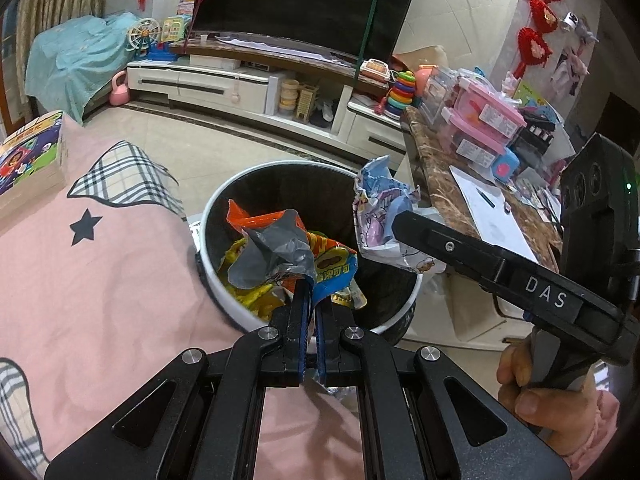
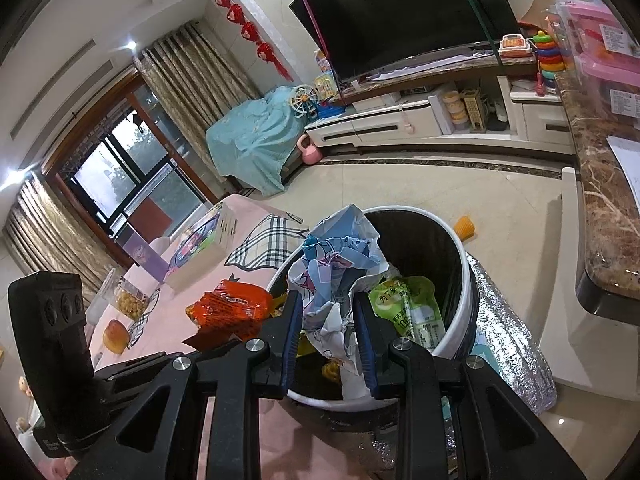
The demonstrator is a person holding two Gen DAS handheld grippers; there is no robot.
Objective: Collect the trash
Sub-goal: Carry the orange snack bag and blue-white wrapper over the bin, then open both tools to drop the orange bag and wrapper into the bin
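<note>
A white trash bin (image 1: 224, 300) with a dark inside stands beside the pink-covered table; it also shows in the right wrist view (image 2: 460, 320). My left gripper (image 1: 311, 284) is shut on an orange, grey and blue snack wrapper (image 1: 276, 244) and holds it over the bin. My right gripper (image 2: 328, 308) is shut on a crumpled pale blue and white wrapper (image 2: 340, 256), also over the bin; that wrapper shows in the left wrist view (image 1: 380, 208). A green pouch (image 2: 408, 304) and yellow wrappers (image 1: 256, 300) lie inside the bin.
The pink tablecloth (image 1: 100, 280) holds a picture book (image 1: 28, 160), a fruit (image 2: 116, 334) and a snack jar (image 2: 130, 300). A marble counter (image 1: 452, 184) with toy boxes stands to the right. A silver foil bag (image 2: 508, 320) leans by the bin. A TV cabinet (image 1: 248, 80) stands behind.
</note>
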